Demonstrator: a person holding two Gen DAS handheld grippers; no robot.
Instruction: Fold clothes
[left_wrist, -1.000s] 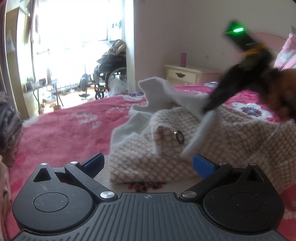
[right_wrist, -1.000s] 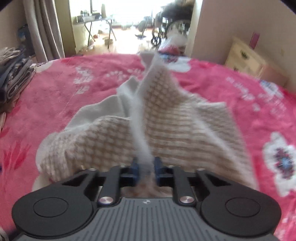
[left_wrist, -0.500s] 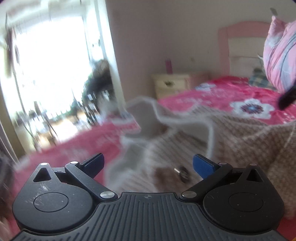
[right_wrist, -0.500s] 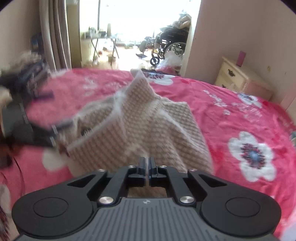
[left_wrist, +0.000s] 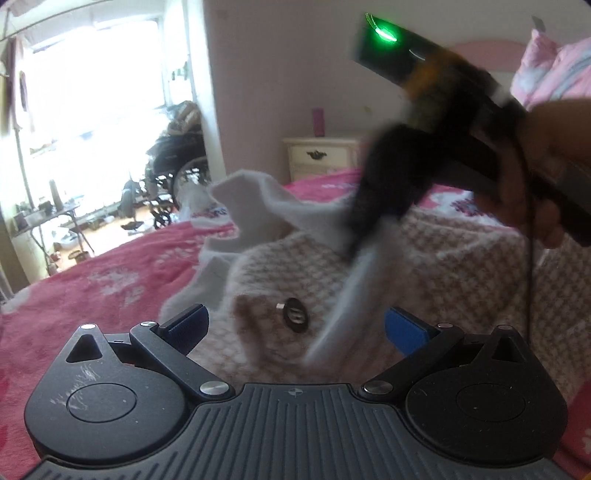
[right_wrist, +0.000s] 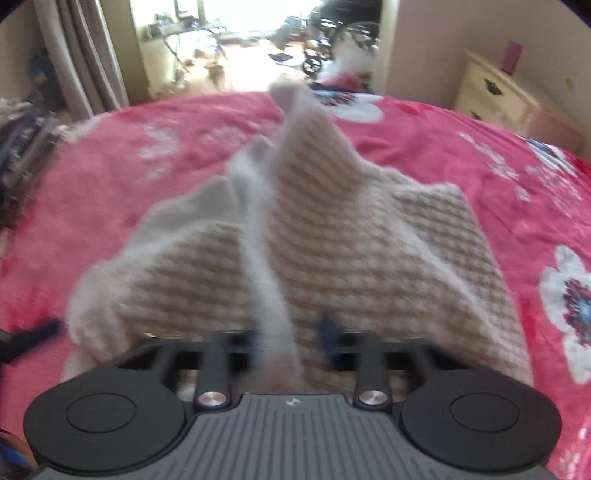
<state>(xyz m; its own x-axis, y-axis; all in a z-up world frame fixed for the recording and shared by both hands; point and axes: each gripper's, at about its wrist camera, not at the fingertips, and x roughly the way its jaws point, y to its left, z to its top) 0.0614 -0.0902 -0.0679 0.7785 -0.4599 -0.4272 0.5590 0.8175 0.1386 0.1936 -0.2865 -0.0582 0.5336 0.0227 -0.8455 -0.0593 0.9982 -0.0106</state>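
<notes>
A beige checked knit cardigan (left_wrist: 443, 258) with white lining and a dark button (left_wrist: 295, 314) lies bunched on the pink bedspread. My left gripper (left_wrist: 297, 326) stands open just in front of the button, with nothing between its blue pads. In the left wrist view a hand (left_wrist: 535, 155) holds my right gripper (left_wrist: 364, 230) over the cardigan, its tips at the raised white edge (left_wrist: 295, 206). In the right wrist view my right gripper (right_wrist: 291, 336) has blurred fingers standing partly apart. The cardigan's (right_wrist: 369, 240) white edge runs up between them.
The pink floral bedspread (right_wrist: 480, 155) stretches all around the cardigan. A cream nightstand (left_wrist: 317, 155) stands by the wall, and a wheelchair (left_wrist: 177, 158) sits in the bright doorway. Folded clothes (right_wrist: 22, 147) are stacked at the bed's left edge. Pink pillows (left_wrist: 554, 62) lean at the headboard.
The right gripper's jaws were pressed tight half a second ago and now stand apart around the white edge. The left wrist view has swung back from the headboard toward the cardigan's button.
</notes>
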